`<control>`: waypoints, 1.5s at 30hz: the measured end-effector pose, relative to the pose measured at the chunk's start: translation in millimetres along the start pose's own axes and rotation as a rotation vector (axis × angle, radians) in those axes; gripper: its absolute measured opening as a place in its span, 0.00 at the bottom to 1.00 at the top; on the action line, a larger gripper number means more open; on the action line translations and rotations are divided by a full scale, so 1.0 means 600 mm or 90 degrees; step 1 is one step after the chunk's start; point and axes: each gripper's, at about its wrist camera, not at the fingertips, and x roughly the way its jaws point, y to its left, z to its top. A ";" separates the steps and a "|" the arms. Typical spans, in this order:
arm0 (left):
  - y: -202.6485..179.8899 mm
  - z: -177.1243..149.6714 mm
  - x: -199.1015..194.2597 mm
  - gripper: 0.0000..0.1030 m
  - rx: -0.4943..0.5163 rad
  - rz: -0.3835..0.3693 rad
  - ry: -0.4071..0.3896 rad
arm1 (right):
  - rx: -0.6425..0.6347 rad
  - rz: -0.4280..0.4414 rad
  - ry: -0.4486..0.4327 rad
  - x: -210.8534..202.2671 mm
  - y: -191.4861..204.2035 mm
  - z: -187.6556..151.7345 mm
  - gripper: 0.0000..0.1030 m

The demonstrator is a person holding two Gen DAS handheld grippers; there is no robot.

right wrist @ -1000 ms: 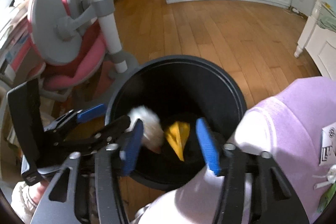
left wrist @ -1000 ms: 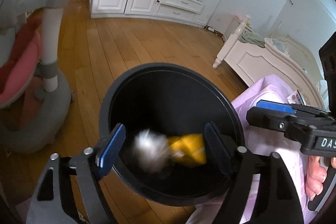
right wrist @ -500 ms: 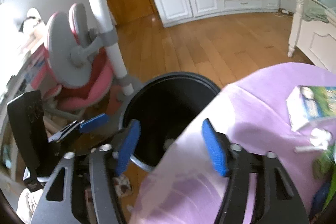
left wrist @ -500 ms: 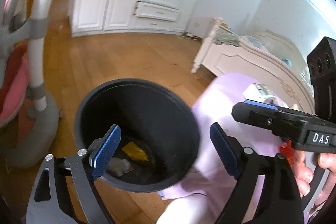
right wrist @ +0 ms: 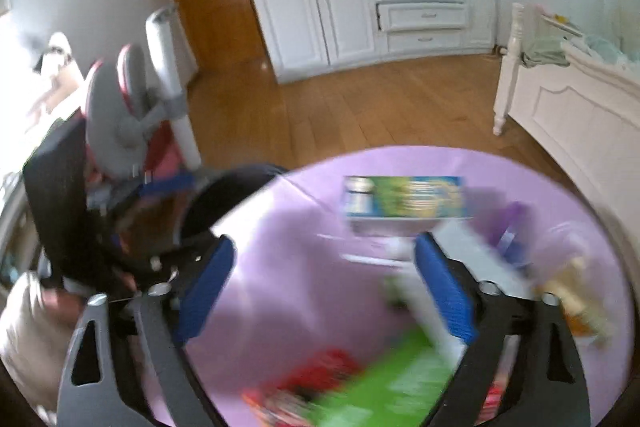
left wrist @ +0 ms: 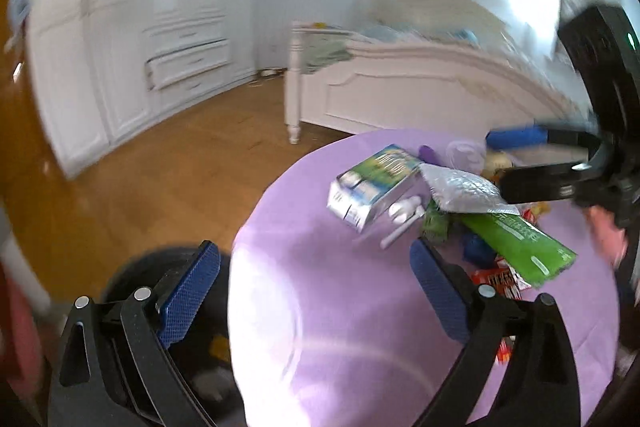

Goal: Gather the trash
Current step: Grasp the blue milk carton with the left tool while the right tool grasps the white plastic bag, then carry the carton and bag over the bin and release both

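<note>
No writing legible on carton (left wrist: pixel 374 183).

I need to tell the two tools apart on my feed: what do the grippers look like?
Both look the same: the left gripper and right gripper have black angular arms with triangular cut-outs and silver screw heads, ending in flat blue textured pads. Seen from the left camera, the right gripper carries a black boxy body with a small green light. No cables or sleeves show clearly.

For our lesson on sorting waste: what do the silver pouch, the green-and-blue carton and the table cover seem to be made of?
Silver pouch: probably metallised plastic film; shiny and crinkled. Green-and-blue carton: likely printed, coated card with a foil-like end; sharp folded edges. Table cover: apparently matte lilac cloth; soft glare, draping over the edge.
</note>
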 end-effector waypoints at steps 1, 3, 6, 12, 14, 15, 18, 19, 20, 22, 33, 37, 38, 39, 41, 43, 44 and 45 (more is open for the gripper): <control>-0.009 0.020 0.017 0.92 0.030 -0.006 0.005 | -0.014 -0.001 0.023 -0.003 -0.025 0.003 0.94; -0.027 0.041 0.046 0.92 0.072 -0.022 0.018 | -0.042 -0.020 0.069 0.002 -0.068 0.005 0.94; -0.056 0.063 0.092 0.92 0.141 -0.048 0.046 | -0.061 0.002 0.127 0.019 -0.109 -0.004 0.94; -0.094 0.085 0.176 0.92 0.241 -0.076 0.111 | -0.125 0.018 0.199 0.063 -0.135 -0.023 0.94; -0.097 0.094 0.200 0.92 0.248 -0.083 0.128 | -0.130 0.021 0.214 0.079 -0.134 -0.022 0.94; -0.096 0.097 0.212 0.92 0.248 -0.087 0.139 | -0.133 0.018 0.220 0.086 -0.133 -0.021 0.94; -0.093 0.103 0.238 0.90 0.245 -0.104 0.164 | -0.133 0.031 0.238 0.104 -0.127 -0.023 0.77; -0.092 0.103 0.245 0.85 0.243 -0.108 0.170 | -0.129 0.030 0.233 0.104 -0.128 -0.024 0.74; -0.094 0.102 0.249 0.77 0.241 -0.112 0.176 | -0.126 0.031 0.231 0.105 -0.127 -0.025 0.70; -0.093 0.096 0.263 0.67 0.236 -0.117 0.196 | -0.116 0.034 0.221 0.101 -0.128 -0.026 0.66; -0.060 0.104 0.221 0.47 0.122 -0.114 0.132 | -0.046 0.027 0.120 0.030 -0.116 -0.032 0.45; -0.045 0.106 0.168 0.47 0.074 -0.100 0.085 | 0.022 0.043 0.037 -0.018 -0.113 -0.025 0.45; -0.040 0.105 0.153 0.47 0.061 -0.098 0.074 | 0.038 0.047 0.018 -0.029 -0.109 -0.023 0.45; -0.029 0.100 0.127 0.47 0.042 -0.092 0.056 | 0.062 0.057 -0.005 -0.040 -0.105 -0.022 0.45; -0.019 0.094 0.103 0.47 0.020 -0.080 0.038 | 0.088 0.071 -0.031 -0.054 -0.099 -0.021 0.45; 0.005 0.076 0.062 0.47 -0.014 -0.060 0.017 | 0.104 0.086 -0.049 -0.059 -0.081 -0.020 0.45; 0.013 0.070 0.051 0.47 -0.027 -0.051 0.011 | 0.109 0.093 -0.054 -0.054 -0.074 -0.019 0.45; 0.030 0.058 0.031 0.47 -0.047 -0.035 0.003 | 0.111 0.099 -0.055 -0.048 -0.061 -0.012 0.45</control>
